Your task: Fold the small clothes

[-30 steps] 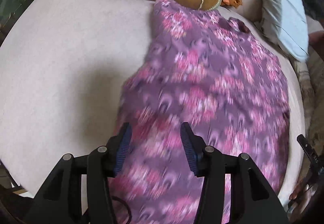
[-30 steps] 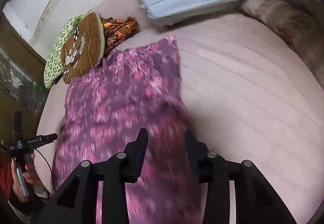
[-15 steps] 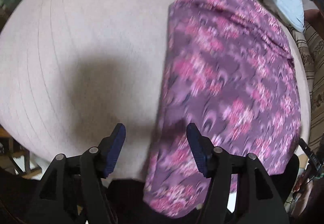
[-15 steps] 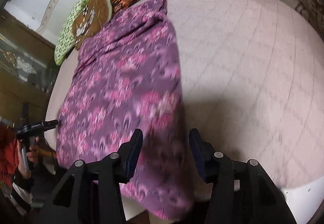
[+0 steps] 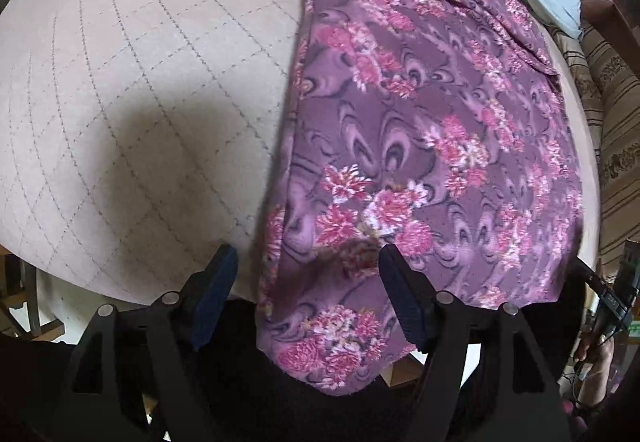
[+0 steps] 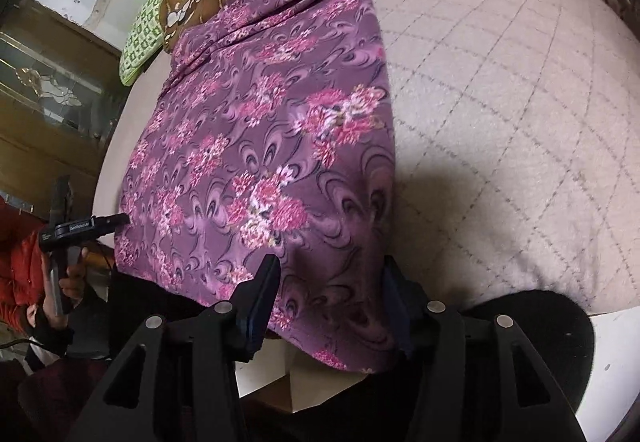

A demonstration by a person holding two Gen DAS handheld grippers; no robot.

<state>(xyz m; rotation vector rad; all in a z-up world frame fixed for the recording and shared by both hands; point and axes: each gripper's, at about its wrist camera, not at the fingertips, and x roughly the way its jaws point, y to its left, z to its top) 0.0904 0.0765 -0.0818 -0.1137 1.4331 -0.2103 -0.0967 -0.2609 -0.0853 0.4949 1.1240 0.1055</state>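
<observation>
left gripper (image 5: 308, 274) and right gripper (image 6: 332, 282) just opening, purple floral garment (image 5: 420, 142) loose between

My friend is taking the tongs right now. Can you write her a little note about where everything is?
Left tongs: open, just widened; the near corner of the purple flowered cloth lies between the pads, which are not pressing it.
Right tongs: open, just widened, over the cloth's other near corner.
The cloth lies spread out long on the pink quilted bed, its near end hanging over the edge.
Done: laid out flat.
Left: fold it smaller, probably by carrying the near end to the far end.
</observation>
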